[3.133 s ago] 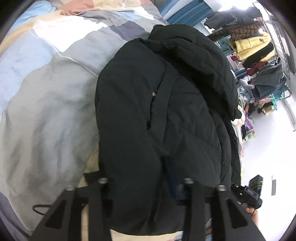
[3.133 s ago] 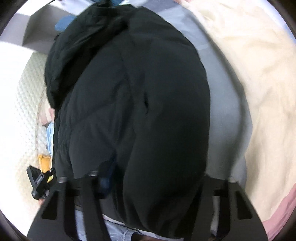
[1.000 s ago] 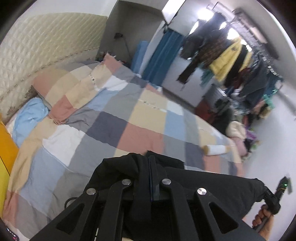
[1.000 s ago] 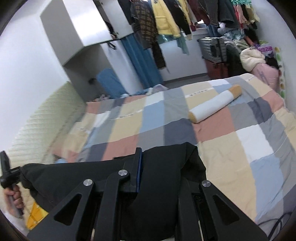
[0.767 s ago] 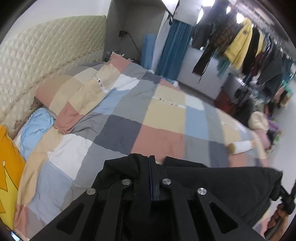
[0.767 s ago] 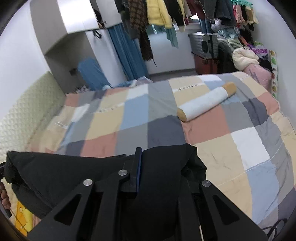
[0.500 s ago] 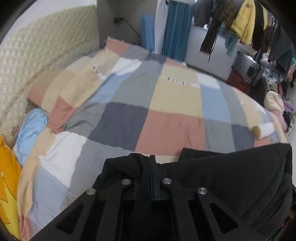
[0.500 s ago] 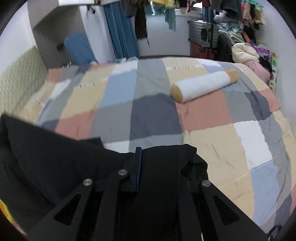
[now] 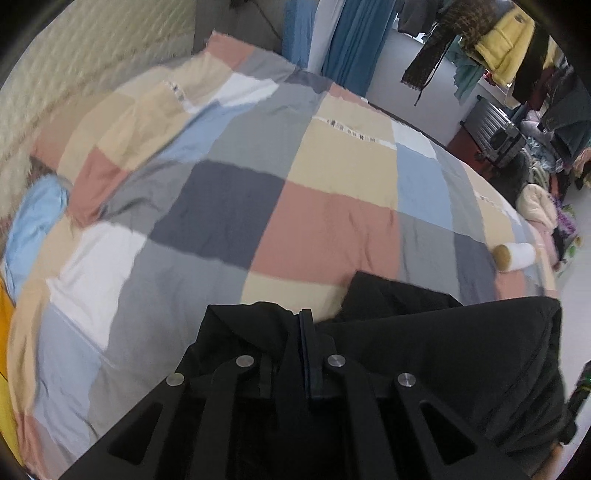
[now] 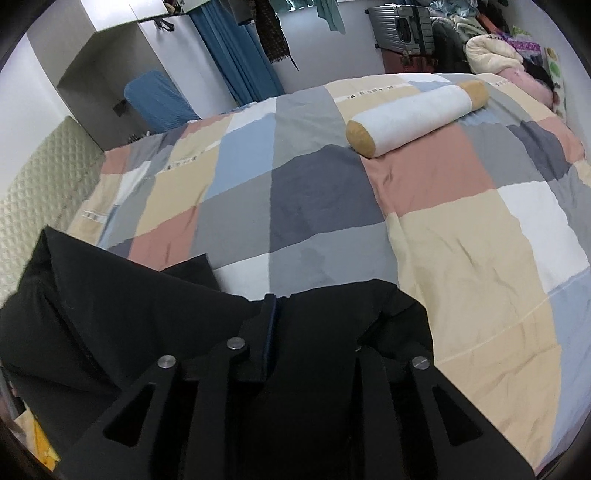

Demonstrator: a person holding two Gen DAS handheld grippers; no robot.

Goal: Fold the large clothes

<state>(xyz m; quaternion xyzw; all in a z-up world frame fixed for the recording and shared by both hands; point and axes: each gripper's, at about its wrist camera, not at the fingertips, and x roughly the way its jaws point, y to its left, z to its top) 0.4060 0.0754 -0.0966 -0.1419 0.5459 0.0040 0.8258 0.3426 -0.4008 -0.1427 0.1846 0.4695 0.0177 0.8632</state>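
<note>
Ahead of you lies a bed under a patchwork duvet [image 9: 325,229] of salmon, beige, grey, blue and white squares, with a white bolster pillow [image 10: 413,114] with mustard ends lying on it towards its far side. Beyond the bed you have blue curtains [image 10: 240,62], a silver suitcase [image 10: 402,24] and hanging clothes, among them a yellow jacket [image 9: 506,44]. A padded headboard [image 9: 74,66] runs along one side, with a light blue pillow [image 9: 33,225] near it.

black jacket [image 9: 443,354] bunched at near bed edge, partly lifted
</note>
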